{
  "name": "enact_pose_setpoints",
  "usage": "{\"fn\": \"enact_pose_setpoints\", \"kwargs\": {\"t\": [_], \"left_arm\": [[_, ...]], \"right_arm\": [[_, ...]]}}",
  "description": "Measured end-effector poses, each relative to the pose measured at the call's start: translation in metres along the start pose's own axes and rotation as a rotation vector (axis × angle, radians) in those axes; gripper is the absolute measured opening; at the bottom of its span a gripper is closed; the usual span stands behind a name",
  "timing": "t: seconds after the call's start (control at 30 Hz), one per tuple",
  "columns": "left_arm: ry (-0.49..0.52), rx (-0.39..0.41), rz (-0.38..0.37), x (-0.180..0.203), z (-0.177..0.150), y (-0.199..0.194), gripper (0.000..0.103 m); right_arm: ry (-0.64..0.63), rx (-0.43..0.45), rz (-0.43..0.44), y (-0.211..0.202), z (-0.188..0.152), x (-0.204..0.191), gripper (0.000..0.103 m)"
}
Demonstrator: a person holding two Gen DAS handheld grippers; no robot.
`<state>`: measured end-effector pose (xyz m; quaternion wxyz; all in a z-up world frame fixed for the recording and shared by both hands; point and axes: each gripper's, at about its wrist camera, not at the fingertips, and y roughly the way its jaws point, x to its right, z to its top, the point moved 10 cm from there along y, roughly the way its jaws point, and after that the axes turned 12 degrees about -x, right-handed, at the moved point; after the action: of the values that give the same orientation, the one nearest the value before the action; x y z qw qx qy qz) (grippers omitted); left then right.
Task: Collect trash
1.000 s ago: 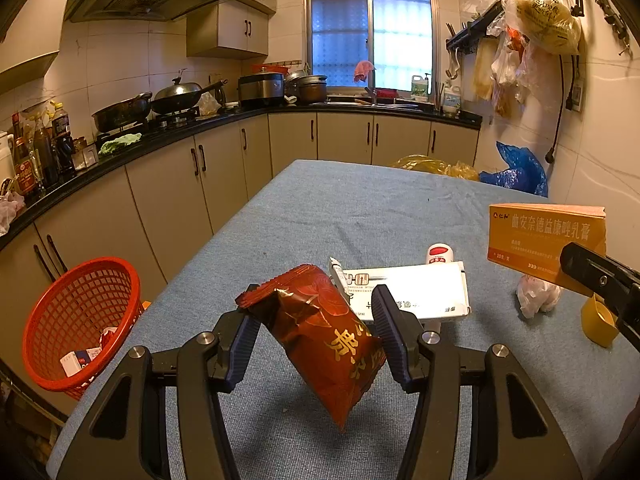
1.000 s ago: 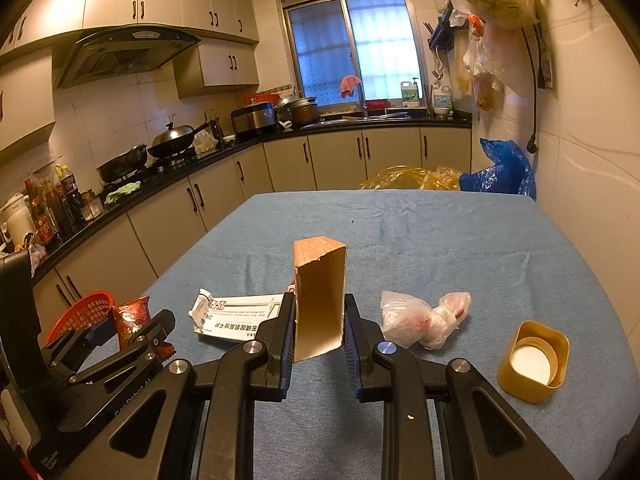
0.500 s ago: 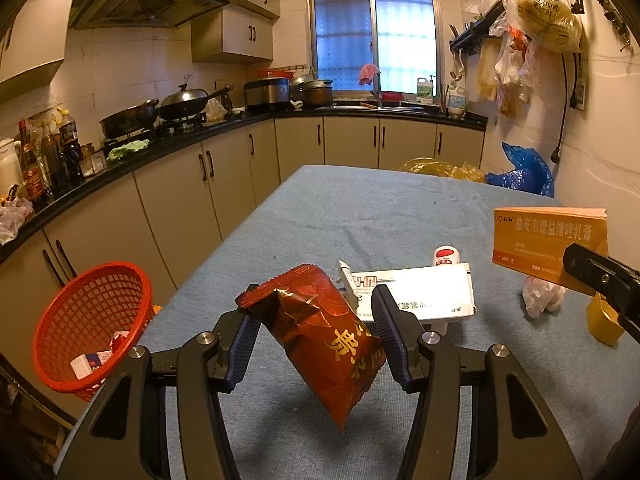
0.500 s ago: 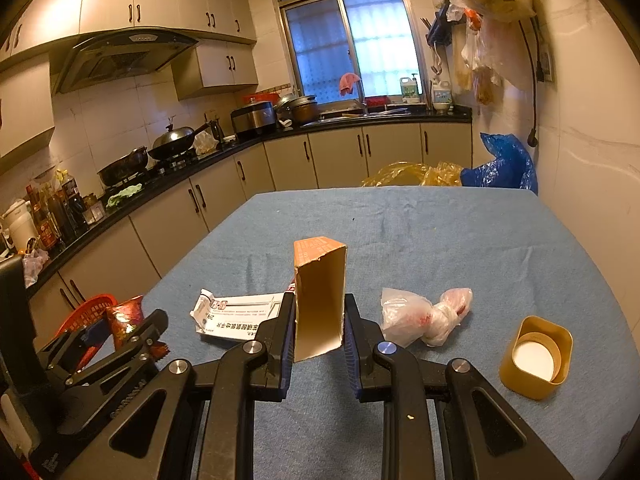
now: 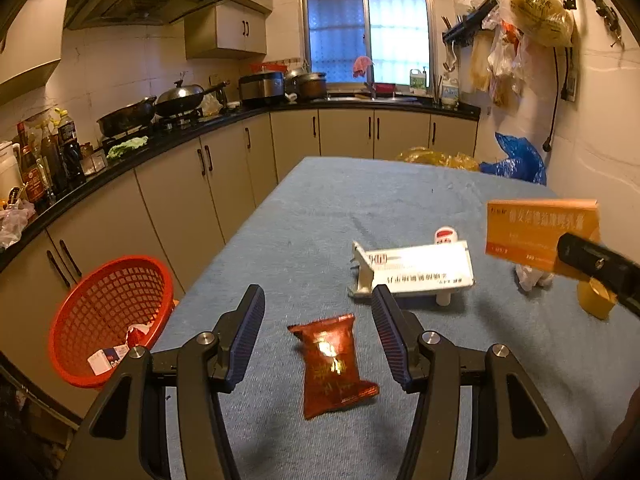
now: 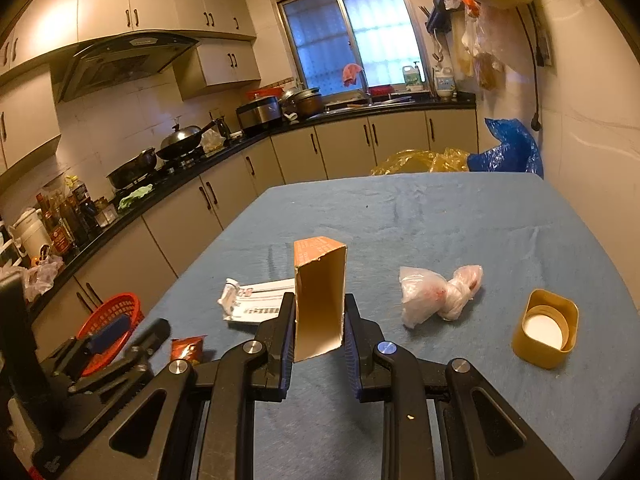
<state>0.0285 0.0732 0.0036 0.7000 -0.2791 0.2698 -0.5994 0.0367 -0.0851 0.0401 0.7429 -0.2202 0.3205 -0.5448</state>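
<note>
A red snack packet (image 5: 332, 364) lies flat on the blue table (image 5: 360, 208), free of my left gripper (image 5: 318, 304). That gripper hovers over it, open, with its pads clear of the packet. My right gripper (image 6: 320, 308) is shut on an orange cardboard box (image 6: 320, 304), held upright above the table; the left wrist view shows the same orange box (image 5: 540, 232) at the right. A red mesh basket (image 5: 108, 308) with some trash in it stands on the floor left of the table. The packet (image 6: 186, 350) also shows in the right wrist view.
On the table lie a white carton (image 5: 420, 272), a small red-capped bottle (image 5: 446, 236), a crumpled plastic bag (image 6: 440, 292) and a yellow cap (image 6: 546, 334). Kitchen cabinets (image 5: 172, 200) run along the left. Yellow and blue bags (image 6: 508, 152) sit beyond the far edge.
The snack packet was pinched between the left gripper's fingers before; now it lies on the table below them. The right gripper still holds the orange box in place.
</note>
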Motion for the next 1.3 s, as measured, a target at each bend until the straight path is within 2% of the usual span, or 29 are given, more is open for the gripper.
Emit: {"fn": "enact_pose_setpoints", "kwargs": {"t": [0.33,0.6,0.83,0.97,1.0,1.07,1.13,1.3], "left_arm": [[-0.003,-0.072,-0.049,-0.003,-0.01,0.006,0.055],[-0.014,-0.243,-0.11,-0.014,-0.036,0.035,0.056],[-0.017,-0.287,-0.16,-0.007,-0.042,0.039,0.059],[-0.004,-0.299,-0.156,0.001,-0.042,0.049,0.058],[0.0,-0.301,-0.144,0.003,-0.042,0.053,0.057],[-0.001,-0.304,-0.154,0.007,-0.042,0.056,0.041],[-0.004,-0.299,-0.159,0.007,-0.041,0.056,0.034],[-0.026,-0.255,-0.161,-0.005,-0.037,0.043,0.033]], "right_arm": [[-0.002,0.035,-0.011,-0.027,-0.002,-0.003,0.023],[0.016,0.042,0.008,-0.036,-0.007,0.005,0.023],[0.016,0.033,0.024,-0.034,-0.007,0.007,0.023],[0.008,0.03,0.026,-0.034,-0.008,0.004,0.023],[0.006,0.029,0.025,-0.034,-0.008,0.003,0.023],[0.001,0.028,0.024,-0.034,-0.009,0.001,0.023],[-0.006,0.027,0.02,-0.034,-0.009,-0.001,0.023],[-0.027,0.017,0.031,-0.033,-0.01,-0.012,0.023]]}}
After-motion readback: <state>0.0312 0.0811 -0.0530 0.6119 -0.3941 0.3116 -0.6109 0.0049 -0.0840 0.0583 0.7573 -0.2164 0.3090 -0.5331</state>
